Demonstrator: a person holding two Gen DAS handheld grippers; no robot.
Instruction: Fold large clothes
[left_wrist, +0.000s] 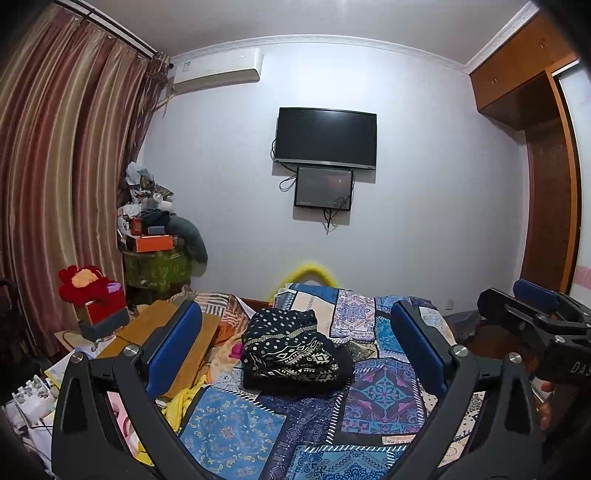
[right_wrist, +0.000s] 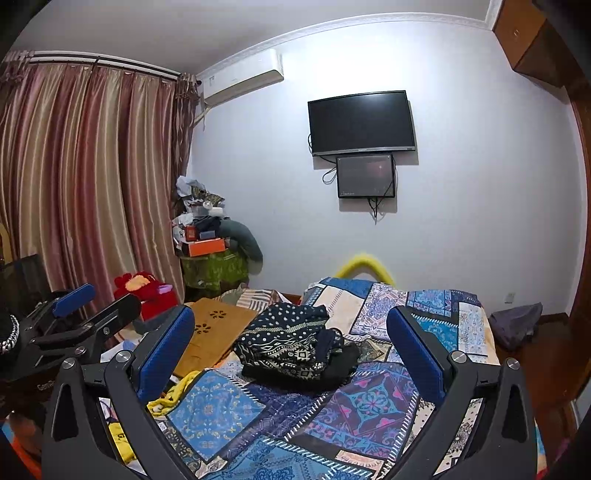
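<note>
Left gripper (left_wrist: 295, 343) held wide open above the bed (left_wrist: 384, 391), nothing between its blue pads (left_wrist: 173, 347). Right gripper (right_wrist: 291, 347) likewise spread wide and empty, raised over the same patchwork bedspread. Folded dark garment (left_wrist: 291, 354) with white dots and a geometric band lying on the bed straight ahead of both grippers, framed between the fingers in each view yet clear of them, untouched. A plain black piece tucked under and beside it on the right. Wooden lap tray (right_wrist: 218, 332) ahead and to the left of the right gripper, just beside the garment. Yellow cloth (right_wrist: 173, 395) bunched near the left finger of the right gripper. Black television (left_wrist: 327, 138) on the wall far ahead, striped curtain (left_wrist: 62, 155) off to the left.
</note>
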